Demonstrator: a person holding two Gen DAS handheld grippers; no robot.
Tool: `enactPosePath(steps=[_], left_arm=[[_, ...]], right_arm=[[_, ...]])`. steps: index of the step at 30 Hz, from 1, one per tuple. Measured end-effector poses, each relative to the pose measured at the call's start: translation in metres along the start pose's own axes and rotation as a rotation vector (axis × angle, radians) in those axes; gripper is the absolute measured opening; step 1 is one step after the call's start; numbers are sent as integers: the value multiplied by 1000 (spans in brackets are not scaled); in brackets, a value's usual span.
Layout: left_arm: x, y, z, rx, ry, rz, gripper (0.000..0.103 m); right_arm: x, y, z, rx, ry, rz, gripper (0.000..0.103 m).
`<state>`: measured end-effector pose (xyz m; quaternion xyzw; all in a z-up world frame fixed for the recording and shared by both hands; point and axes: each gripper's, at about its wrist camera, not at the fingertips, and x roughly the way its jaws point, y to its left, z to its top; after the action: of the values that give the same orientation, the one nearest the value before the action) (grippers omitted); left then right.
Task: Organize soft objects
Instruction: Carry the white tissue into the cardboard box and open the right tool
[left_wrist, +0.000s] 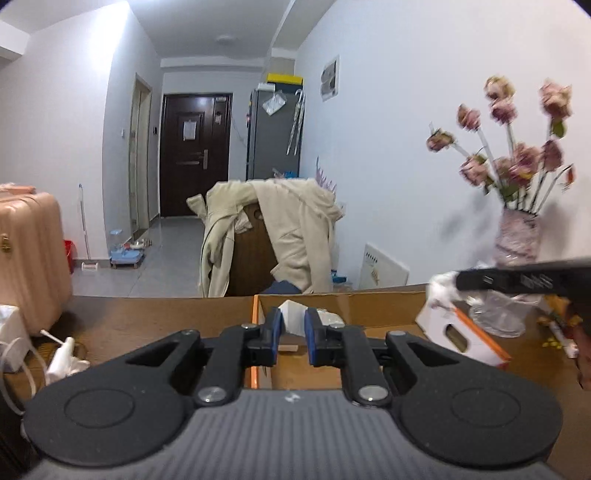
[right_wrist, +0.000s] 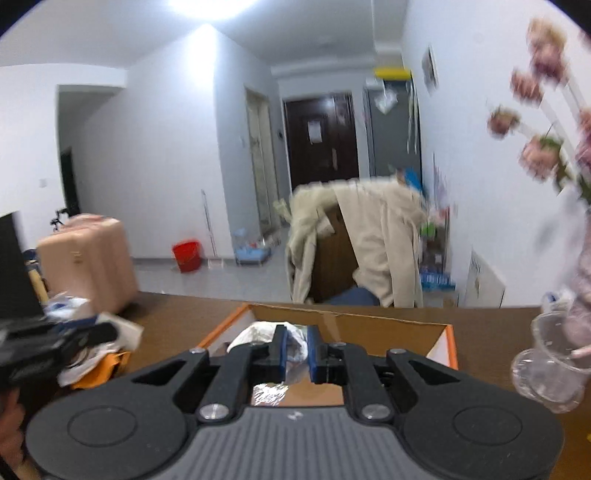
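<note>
Both the left gripper and the right gripper hover with jaws nearly pressed together and nothing visibly pinched, above the cardboard box on the table, where a crumpled white plastic bag already lies, apparently collected there.

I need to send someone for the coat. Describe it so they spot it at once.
Look past the far edge of the brown table to the dark wooden chair by the white wall. The beige coat hangs over its back, the only large pale garment there, unlike the pink suitcase.
</note>
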<state>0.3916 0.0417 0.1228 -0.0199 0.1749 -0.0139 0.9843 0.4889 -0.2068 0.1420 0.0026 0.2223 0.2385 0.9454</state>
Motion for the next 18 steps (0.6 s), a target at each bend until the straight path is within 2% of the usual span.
enactPosePath(steps=[5, 7, 8, 9, 11, 13, 14, 15, 18], left_arm=[[65, 9, -3, -37, 95, -12, 15], [88, 12, -6, -55, 135, -20, 15], [98, 13, -7, -62, 150, -22, 15], [106, 14, -9, -61, 162, -20, 15], [120, 14, -10, -58, 183, -23, 19], [129, 12, -9, -52, 191, -27, 37], [131, 12, -9, -48, 185, -28, 57], [134, 11, -9, -41, 181, -29, 72], [138, 7, -7, -27, 174, -33, 82]], right_arm=[[107, -33, 17, 63, 127, -29, 18], [141, -43, 14, 93, 172, -30, 27], [158, -47, 10, 110, 199, -32, 43], [168, -51, 7, 123, 222, -40, 52], [178, -53, 2, 141, 227, -53, 53], [177, -55, -1, 144, 220, -47, 56], [173, -56, -3, 143, 216, -47, 59], [169, -57, -3, 137, 212, -50, 60], [150, -59, -3, 120, 193, -57, 66]])
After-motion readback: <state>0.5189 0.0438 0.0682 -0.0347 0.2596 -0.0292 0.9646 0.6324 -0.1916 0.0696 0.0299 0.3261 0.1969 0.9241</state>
